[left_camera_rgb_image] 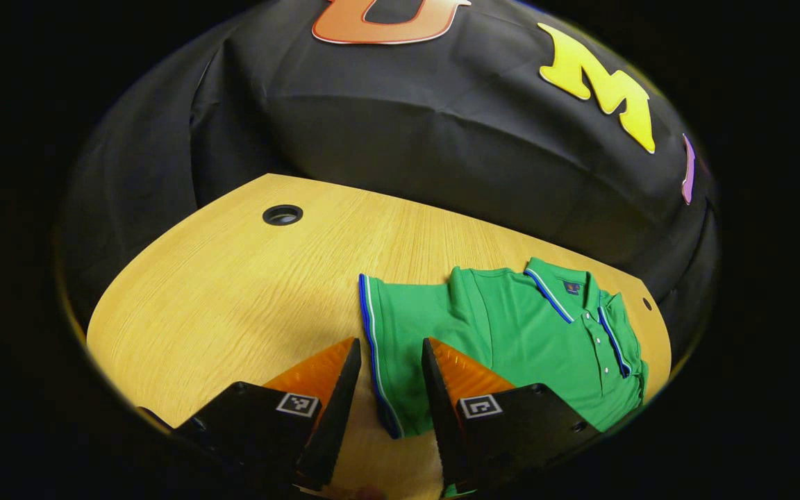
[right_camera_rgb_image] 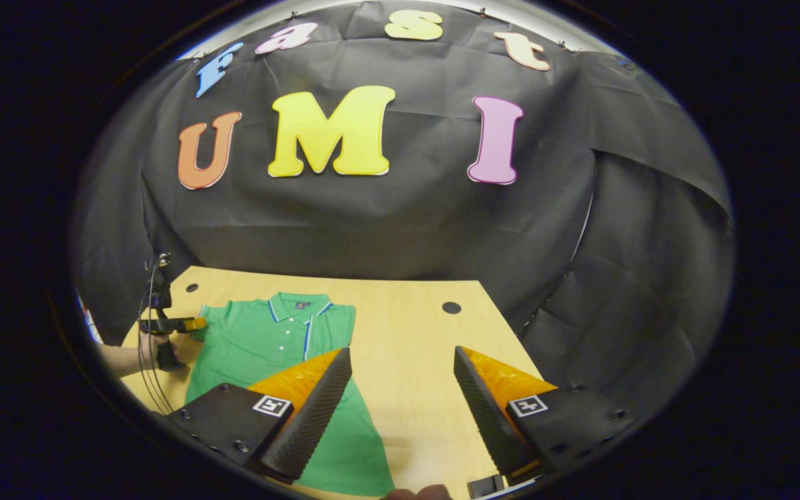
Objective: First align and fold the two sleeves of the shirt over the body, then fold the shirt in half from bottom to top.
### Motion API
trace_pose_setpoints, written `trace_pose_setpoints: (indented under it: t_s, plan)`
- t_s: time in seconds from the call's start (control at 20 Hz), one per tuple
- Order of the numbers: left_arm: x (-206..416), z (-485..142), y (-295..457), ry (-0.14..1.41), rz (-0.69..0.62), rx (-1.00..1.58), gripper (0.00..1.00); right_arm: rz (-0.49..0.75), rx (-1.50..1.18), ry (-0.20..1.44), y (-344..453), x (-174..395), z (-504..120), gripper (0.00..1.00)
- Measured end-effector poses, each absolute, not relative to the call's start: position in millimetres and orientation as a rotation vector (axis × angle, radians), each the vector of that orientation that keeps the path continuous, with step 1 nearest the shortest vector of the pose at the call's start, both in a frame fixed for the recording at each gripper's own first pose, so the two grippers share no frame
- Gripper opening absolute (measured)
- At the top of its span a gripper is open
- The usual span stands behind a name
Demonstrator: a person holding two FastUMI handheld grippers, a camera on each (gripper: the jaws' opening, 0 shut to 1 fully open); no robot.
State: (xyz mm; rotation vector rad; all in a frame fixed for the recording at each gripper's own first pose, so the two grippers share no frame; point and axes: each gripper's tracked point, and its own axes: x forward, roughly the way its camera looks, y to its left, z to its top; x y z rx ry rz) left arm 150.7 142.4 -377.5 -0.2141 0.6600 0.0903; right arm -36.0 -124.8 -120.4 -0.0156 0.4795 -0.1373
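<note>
Shirt [right_camera_rgb_image: 268, 347], one, green polo knit, lies flat on wooden surface [right_camera_rgb_image: 407, 333], long axis running near to far in the right gripper view, collar at the far end toward the wall, hem nearest. Blue-white trim on collar, placket and cuff. Left sleeve [left_camera_rgb_image: 400, 333] spread sideways, cuff between the left claw's [left_camera_rgb_image: 392, 354] spread fingers, not gripped. Right claw [right_camera_rgb_image: 403, 364] spread wide over bare wood beside the shirt. Two round holes in the surface.

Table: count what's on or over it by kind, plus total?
Shirt: 1
Tongs: 2, left, right
Cable holes in table: 3 seen, e.g.
Total: 6
</note>
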Motion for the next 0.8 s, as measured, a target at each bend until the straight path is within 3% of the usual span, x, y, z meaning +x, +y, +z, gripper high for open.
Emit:
trace_pose_setpoints:
  t_s: [0.1, 0.15, 0.2, 0.35, 0.65, 0.8]
  plan:
    - [151, -380, 143, 0.669, 0.115, -0.162, 0.58, -0.139, -0.012, 0.485, -127, -37, -123, 0.98]
    - [150, -381, 144, 0.672, 0.12, -0.132, 0.48, -0.148, -0.012, 0.486, -130, -37, -125, 0.98]
    - [150, -382, 144, 0.67, 0.123, -0.105, 0.56, -0.162, -0.014, 0.489, -135, -37, -126, 0.98]
    - [151, -384, 146, 0.661, 0.137, -0.061, 0.51, -0.185, 0.006, 0.499, -144, -39, -132, 0.98]
    - [154, -383, 143, 0.661, 0.133, -0.03, 0.28, -0.198, 0.038, 0.518, -154, -42, -144, 0.98]
    - [159, -377, 139, 0.648, 0.121, -0.014, 0.11, -0.204, 0.051, 0.519, -161, -42, -146, 0.98]
